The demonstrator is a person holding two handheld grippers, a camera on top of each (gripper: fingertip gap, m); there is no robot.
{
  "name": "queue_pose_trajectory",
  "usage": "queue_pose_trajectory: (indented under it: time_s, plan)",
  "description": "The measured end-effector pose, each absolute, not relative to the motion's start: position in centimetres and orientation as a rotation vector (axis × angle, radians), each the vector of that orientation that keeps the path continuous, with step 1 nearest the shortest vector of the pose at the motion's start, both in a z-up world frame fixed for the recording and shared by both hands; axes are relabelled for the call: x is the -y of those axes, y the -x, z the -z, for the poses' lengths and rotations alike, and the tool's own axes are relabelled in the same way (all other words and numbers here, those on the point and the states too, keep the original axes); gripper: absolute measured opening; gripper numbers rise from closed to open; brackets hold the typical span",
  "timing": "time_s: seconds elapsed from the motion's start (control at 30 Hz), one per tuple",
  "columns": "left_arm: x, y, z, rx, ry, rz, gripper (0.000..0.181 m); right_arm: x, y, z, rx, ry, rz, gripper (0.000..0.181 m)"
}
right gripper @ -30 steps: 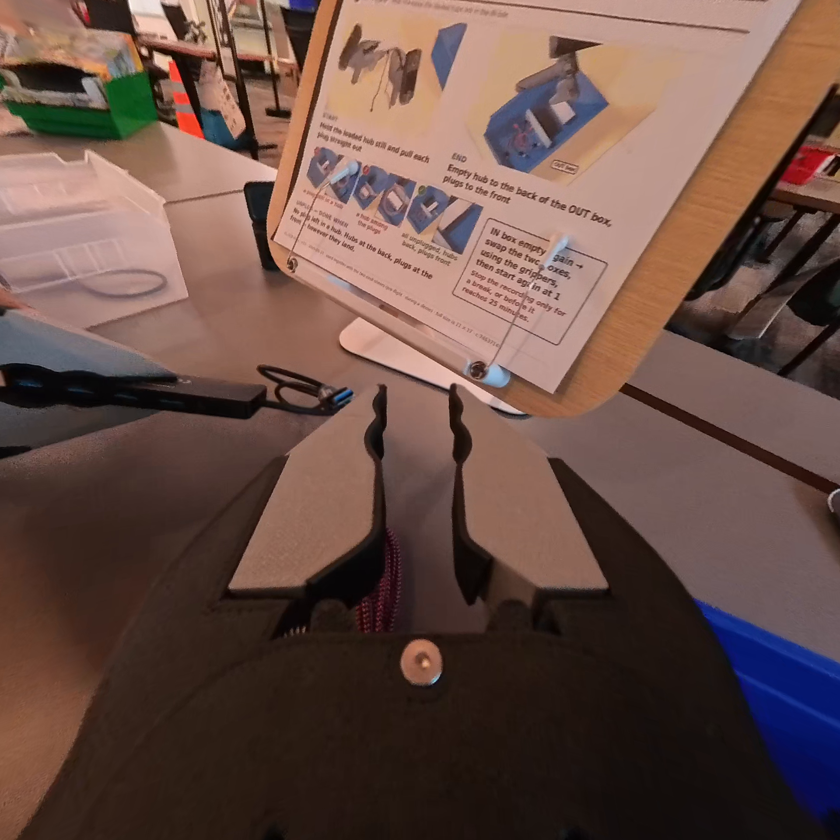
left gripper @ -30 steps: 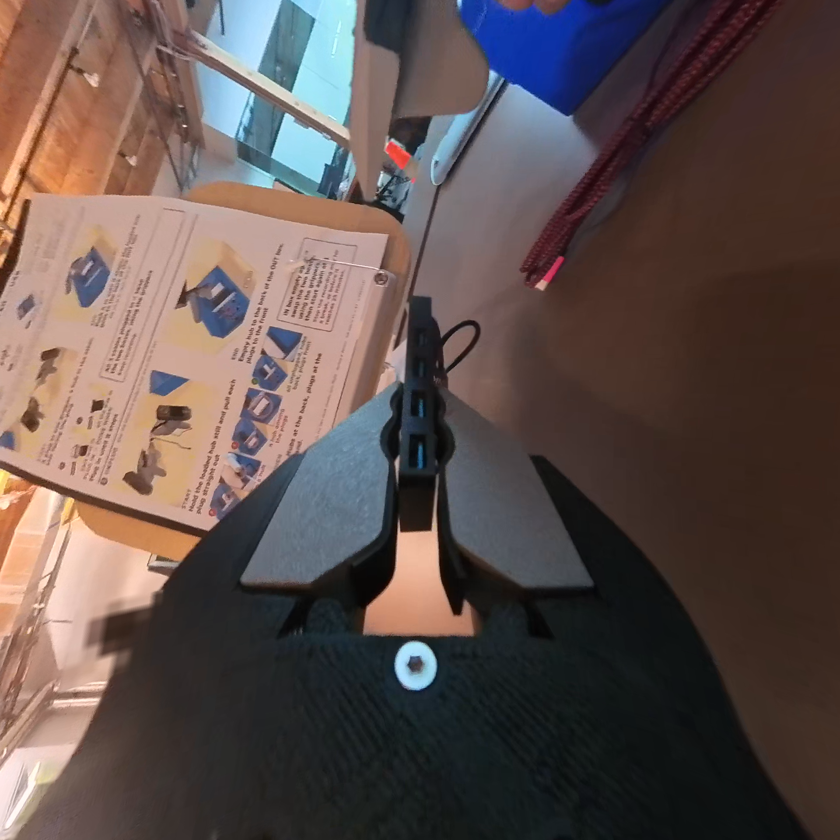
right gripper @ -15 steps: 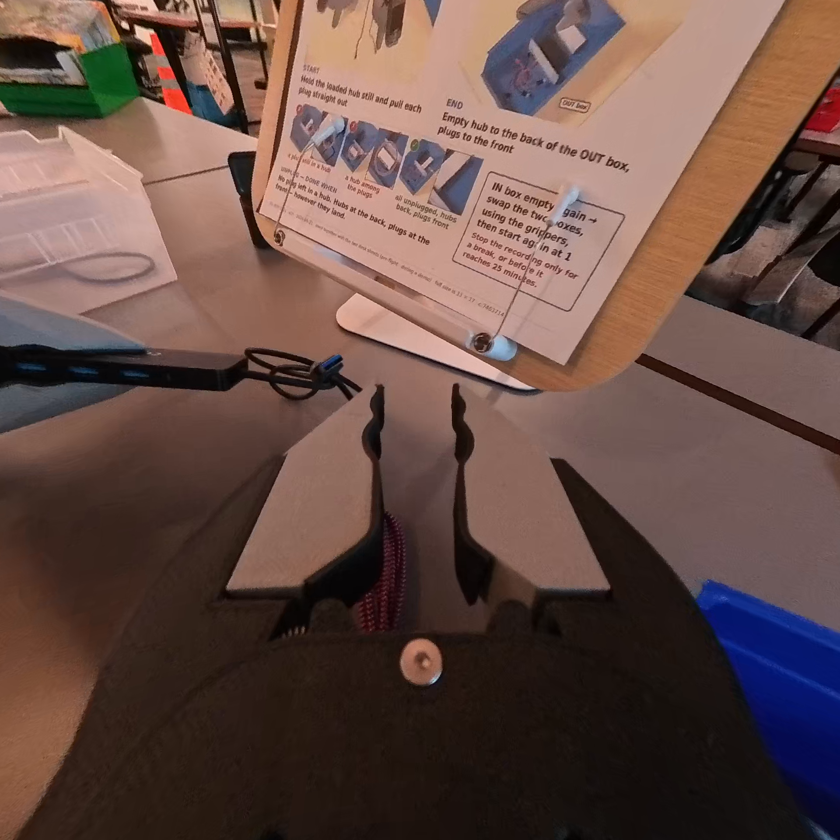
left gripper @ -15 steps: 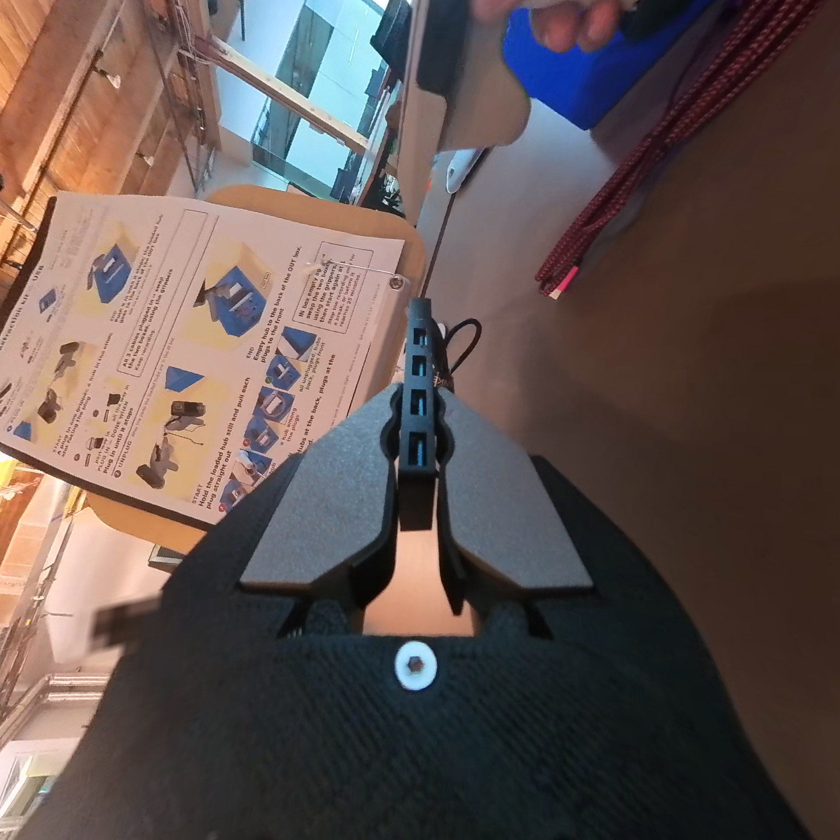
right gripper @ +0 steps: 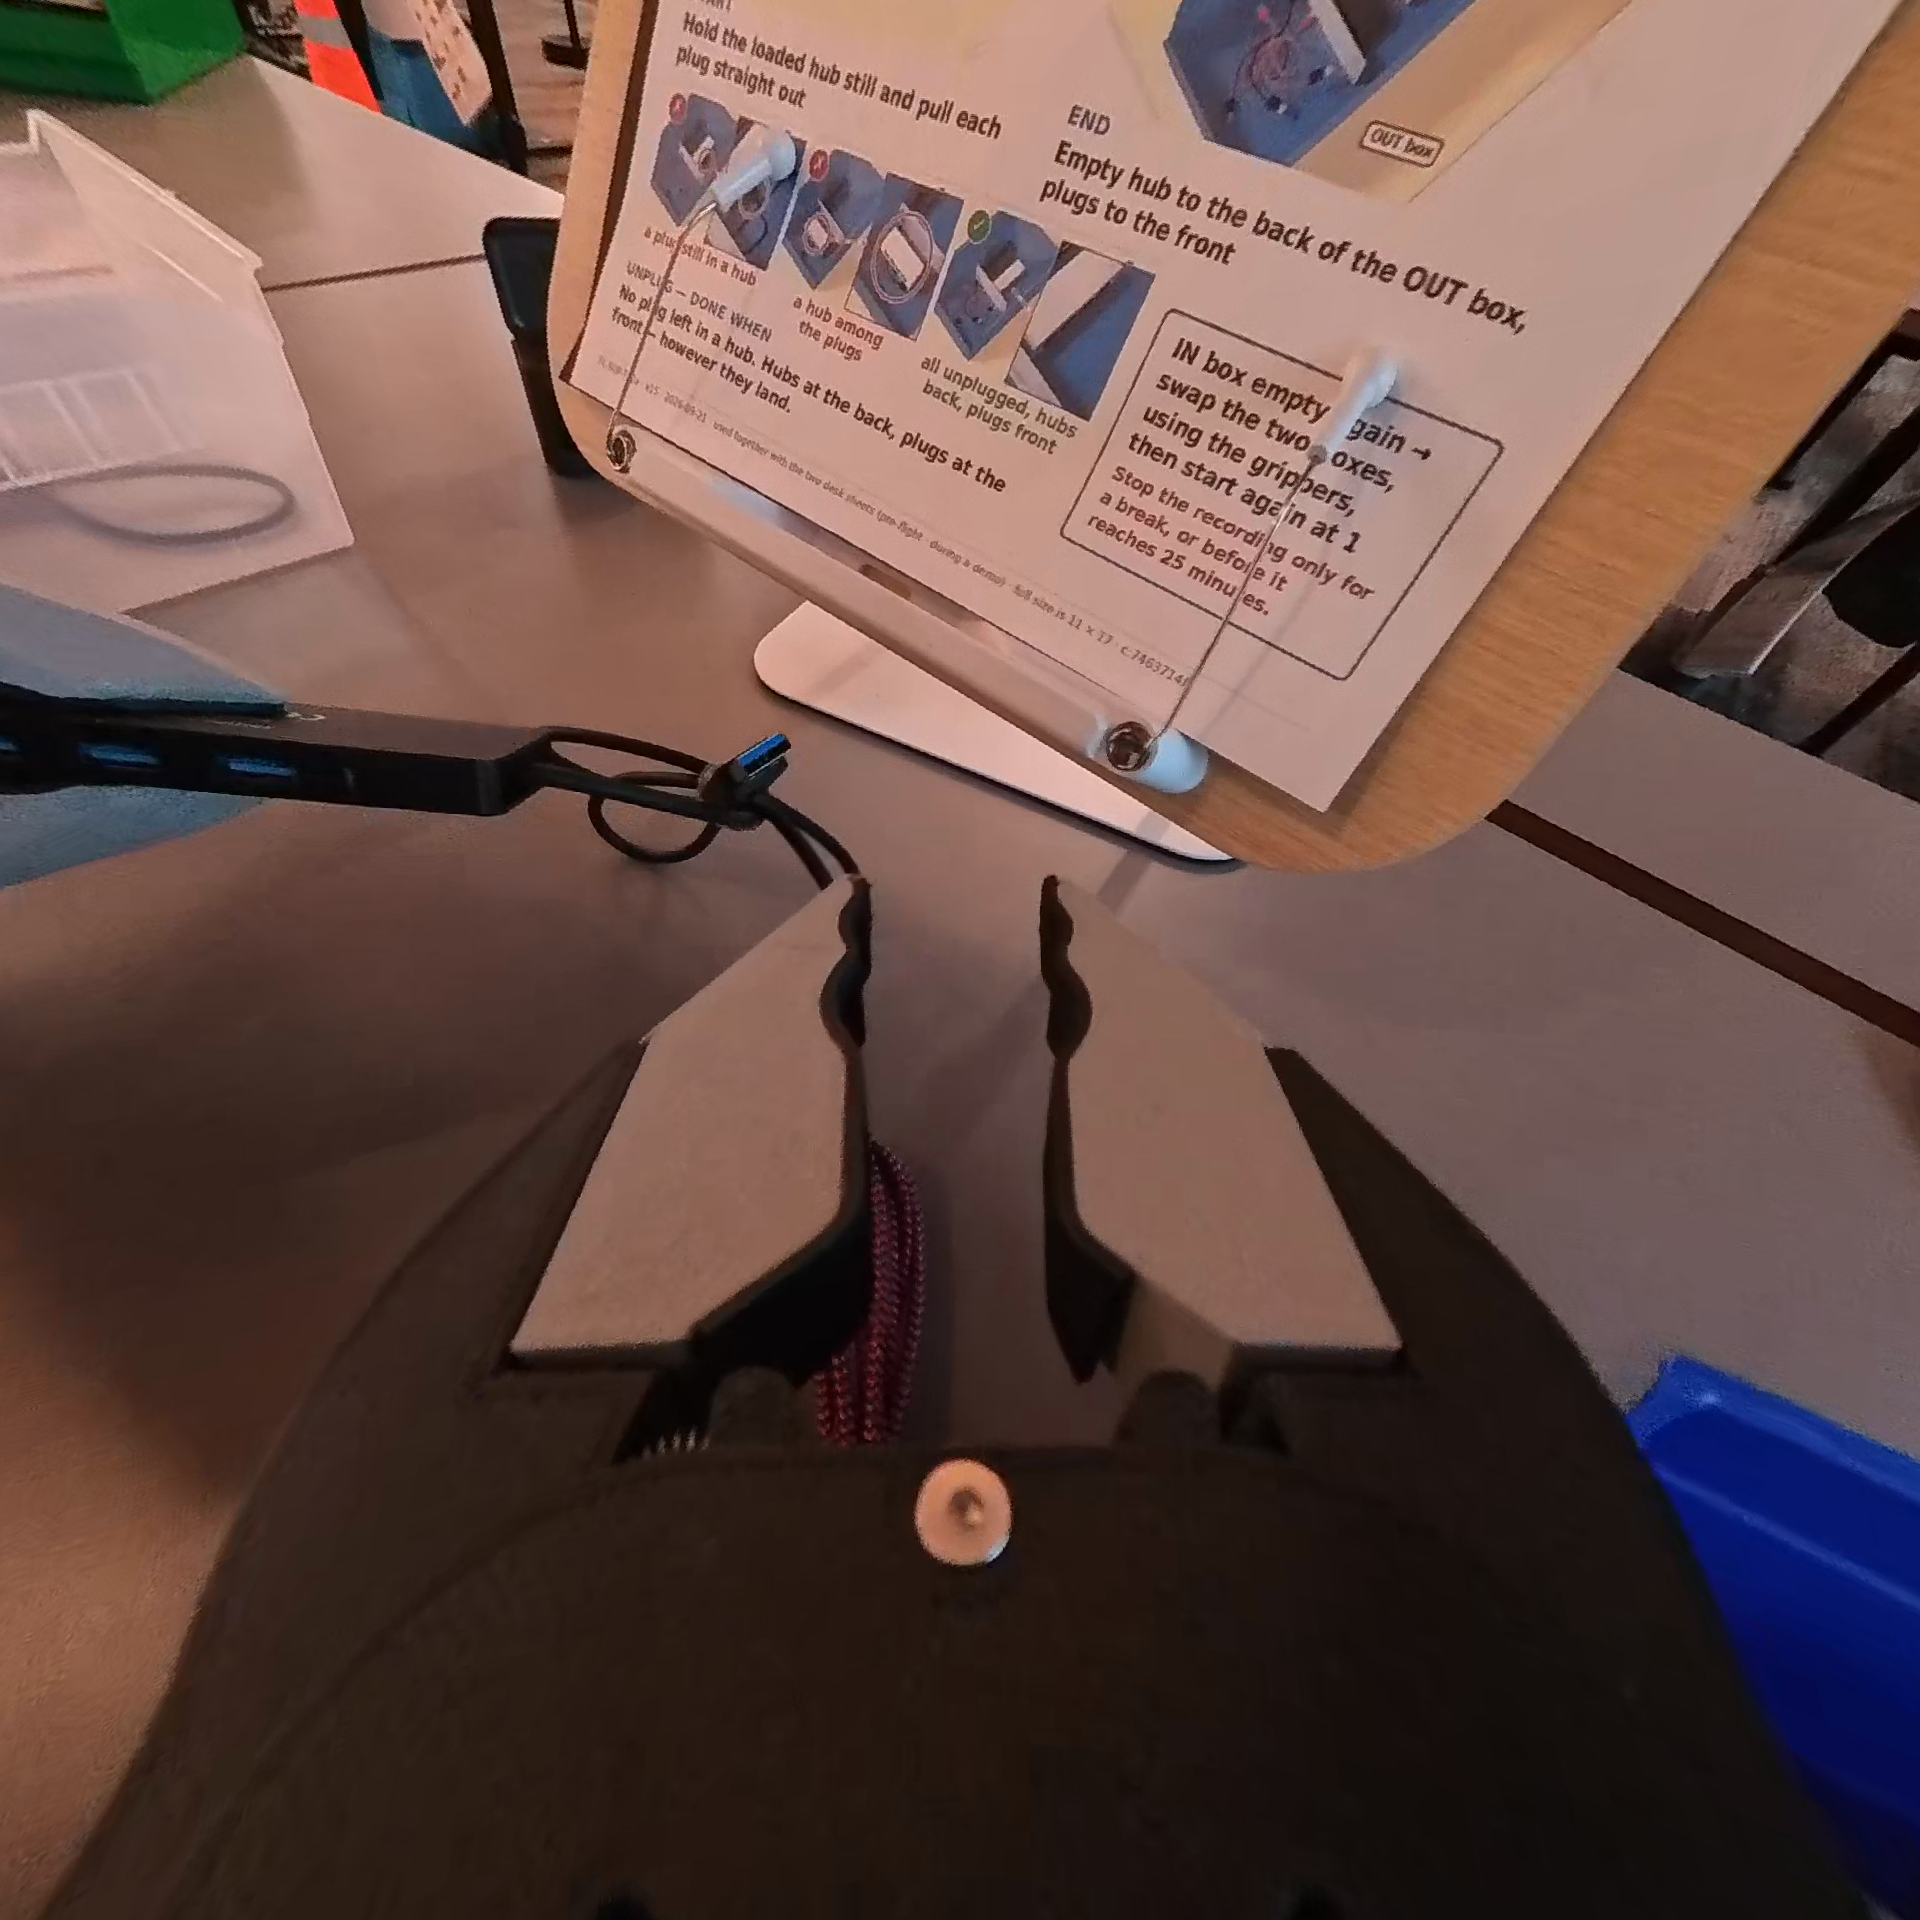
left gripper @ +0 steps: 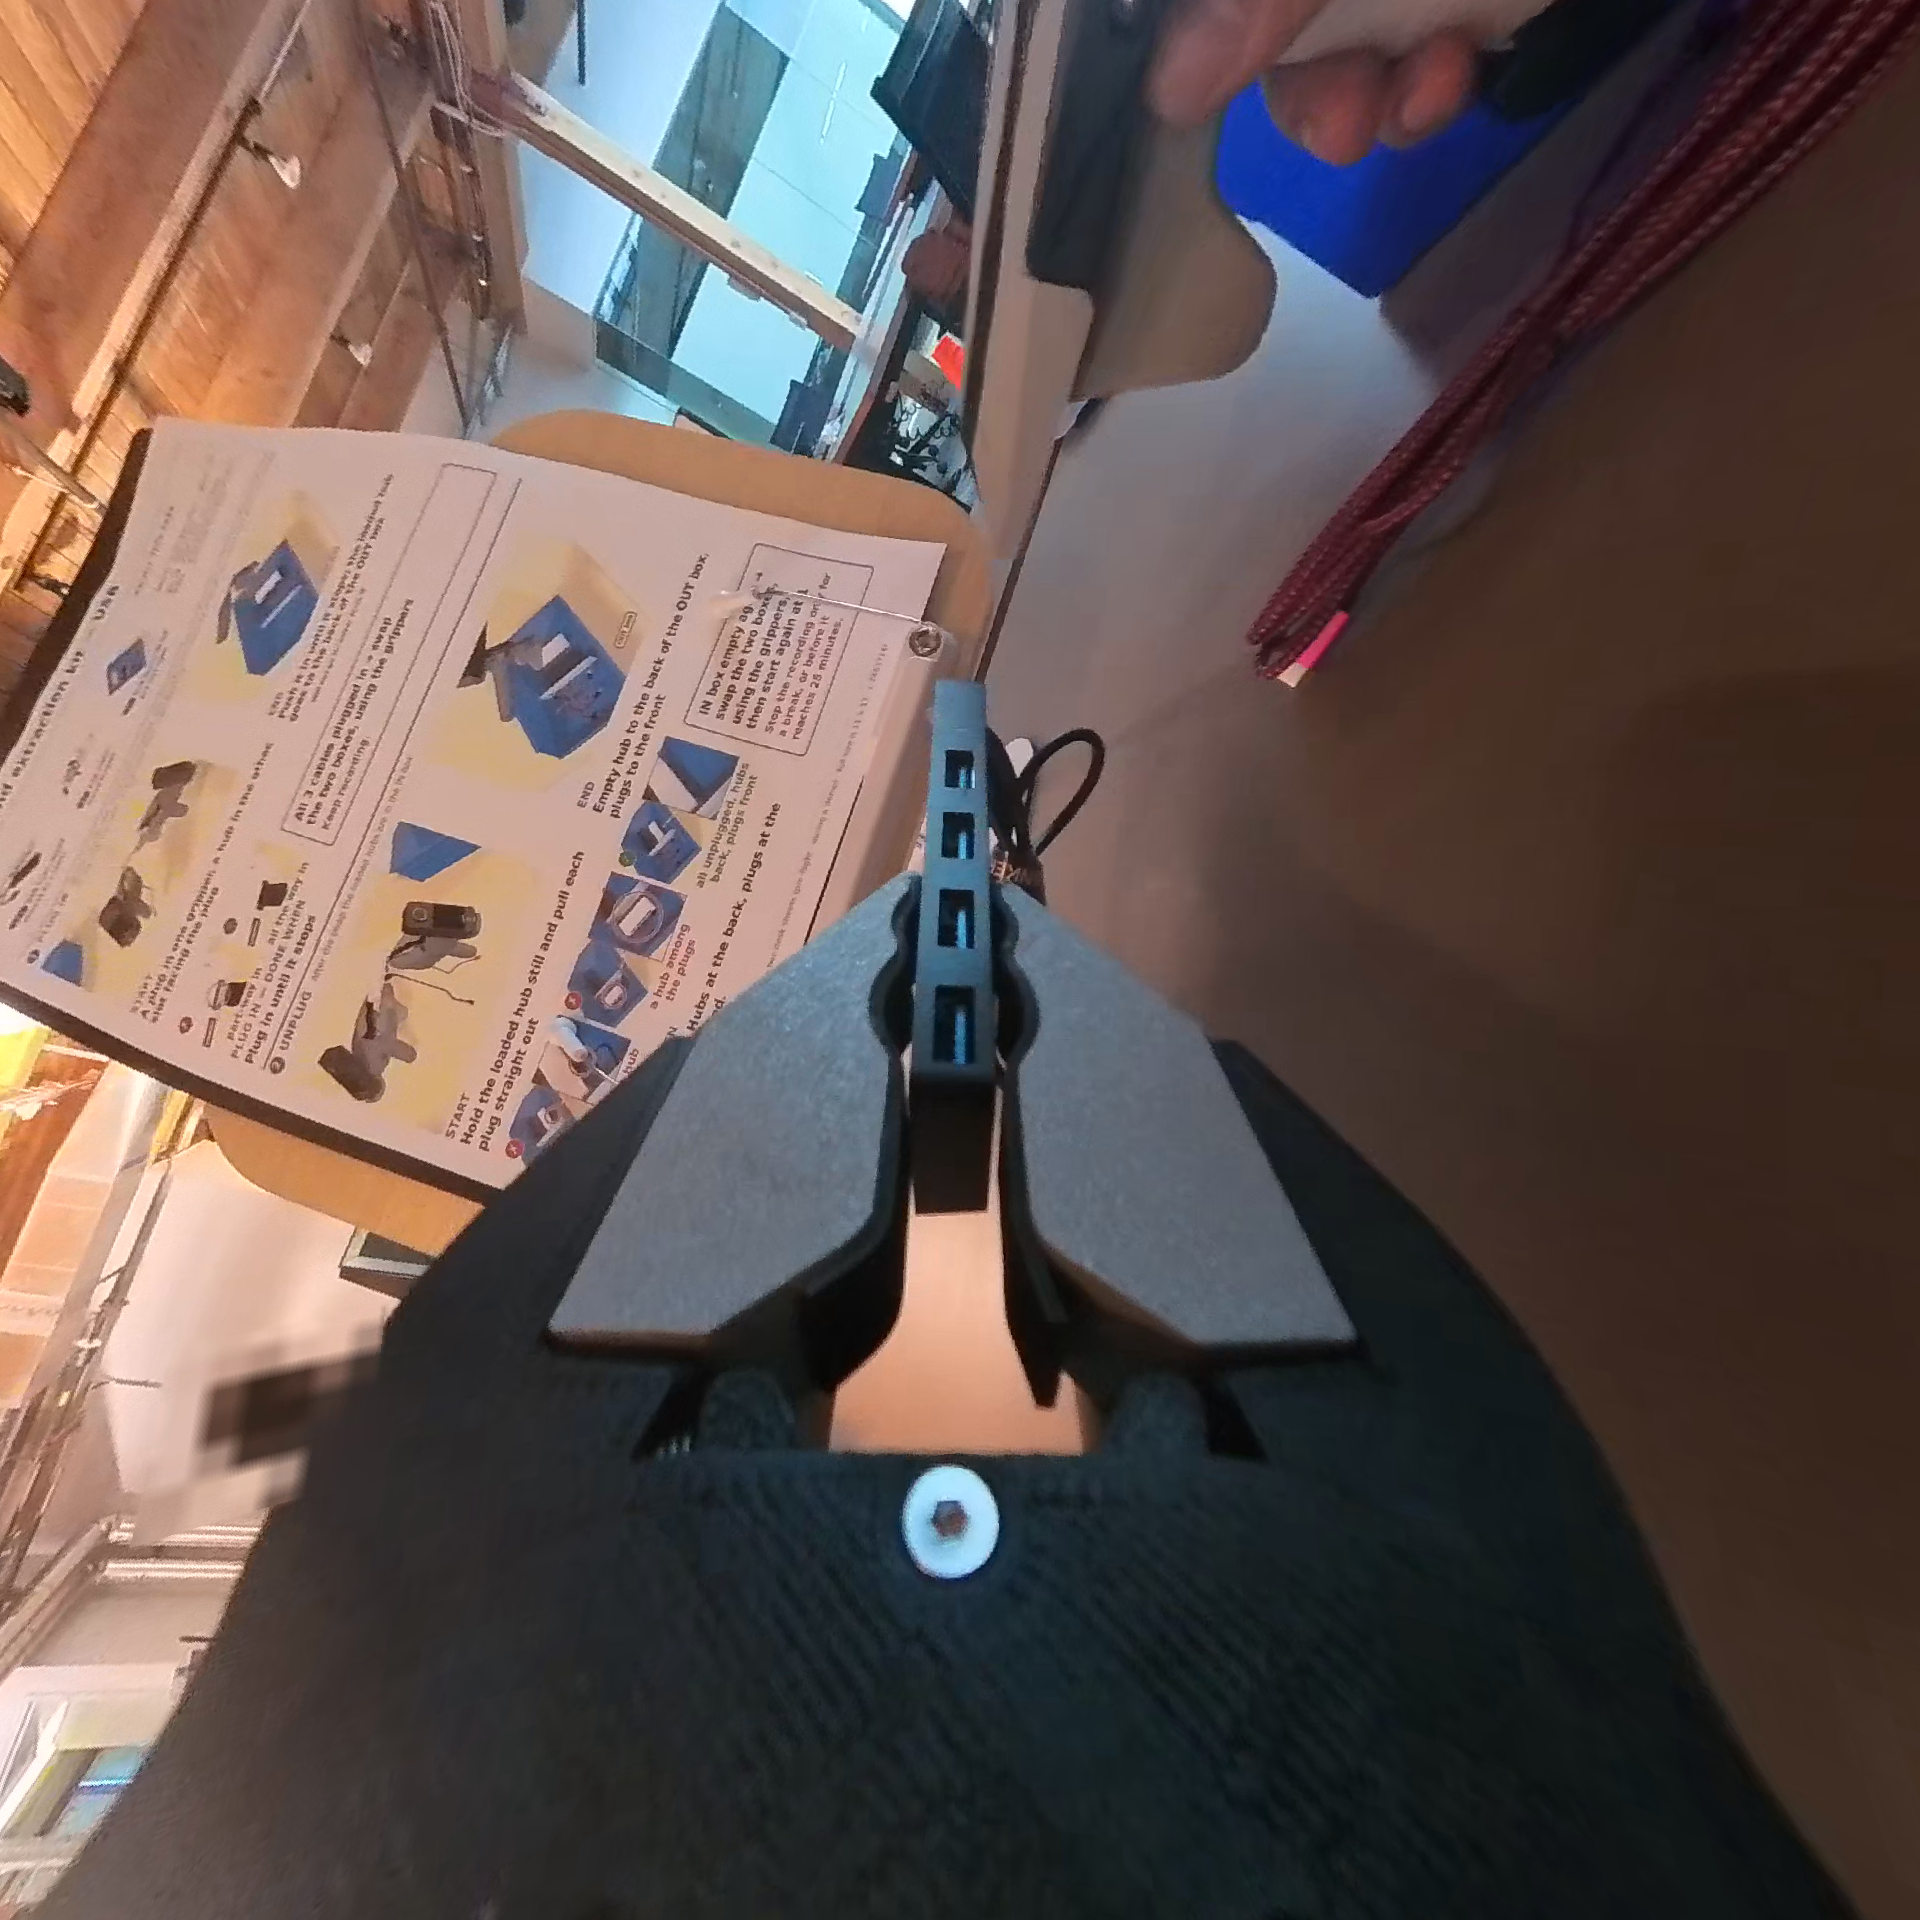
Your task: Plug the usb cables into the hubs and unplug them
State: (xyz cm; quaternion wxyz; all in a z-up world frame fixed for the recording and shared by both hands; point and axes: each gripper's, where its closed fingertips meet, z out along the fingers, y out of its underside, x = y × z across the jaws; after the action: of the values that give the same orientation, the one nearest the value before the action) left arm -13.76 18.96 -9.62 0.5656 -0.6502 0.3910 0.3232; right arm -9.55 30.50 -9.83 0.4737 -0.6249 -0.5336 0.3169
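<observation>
Left wrist view: hub [left gripper: 954, 894] clamped between fingers [left gripper: 769, 1091].

Left gripper [left gripper: 954, 935] jaws clamped tight, right gripper [right gripper: 951, 904] jaws parted, holding nothing.

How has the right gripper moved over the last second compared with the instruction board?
Yes. The right gripper has moved forward toward the instruction board, which now looms larger in the right wrist view. Its jaws are open.

Printed instruction sheet [right gripper: 1039, 343] sitting clipped on wooden stand board [right gripper: 1714, 436]: headings, captions and boxed note legible; wording withheld.
</observation>
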Motion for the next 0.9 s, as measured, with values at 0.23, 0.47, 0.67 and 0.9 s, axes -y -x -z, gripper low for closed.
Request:
queue_pose_trajectory:
  time_s: [0.23,0.47,0.67,0.9]
  plan:
    - [-19.1,13.4,10.0,-0.943,1.530,-0.759,0.008,-30.0,9.7,9.9,1.345,1.514,-0.729,0.031]
    - [-19.2,13.7,10.5,-0.925,1.566,-0.714,0.008,-29.5,9.4,12.1,1.454,1.607,-0.679,0.038]
    - [-19.6,14.8,11.2,-0.828,1.675,-0.602,0.008,-29.7,7.6,15.7,1.537,1.800,-0.479,0.043]
    - [-19.9,15.5,12.4,-0.696,1.804,-0.378,0.008,-26.7,7.7,19.8,1.735,1.946,-0.567,0.055]
